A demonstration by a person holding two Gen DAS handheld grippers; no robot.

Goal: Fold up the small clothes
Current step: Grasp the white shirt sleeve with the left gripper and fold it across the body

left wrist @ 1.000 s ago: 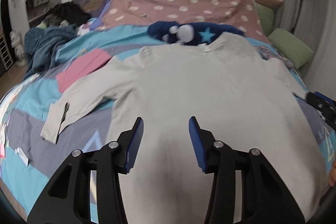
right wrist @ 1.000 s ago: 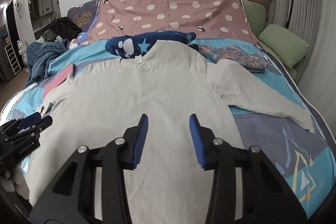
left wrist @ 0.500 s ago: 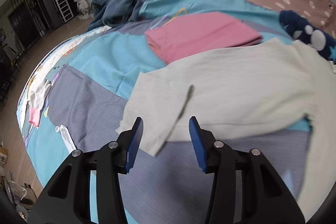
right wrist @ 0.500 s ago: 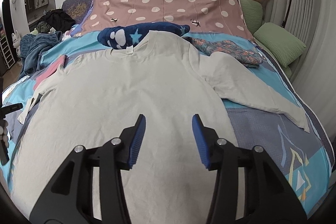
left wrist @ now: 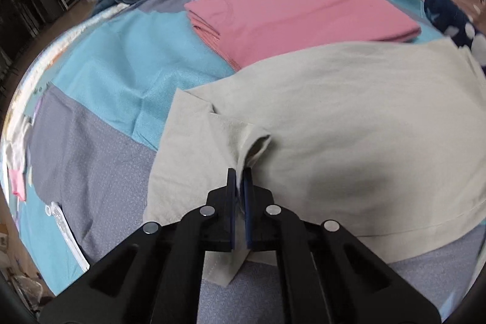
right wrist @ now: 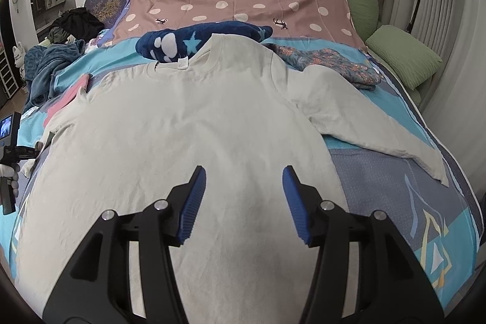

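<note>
Two views. Left wrist: the left tongs (left wrist: 239, 176) have just clamped together on the grey shirt's (left wrist: 364, 126) sleeve cuff, lower centre. Right wrist: the right tongs (right wrist: 244, 178), jaws just widened, hover apart over the shirt spread mid-frame on the bed (right wrist: 379, 190).

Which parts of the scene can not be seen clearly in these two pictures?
- Shirt hem: right wrist view, cut off by the bottom edge and covered by the right gripper.
- Sleeve cuff edge: left wrist view, partly under the left gripper.
- Pink shirt: right wrist view, mostly hidden under the shirt.
</note>
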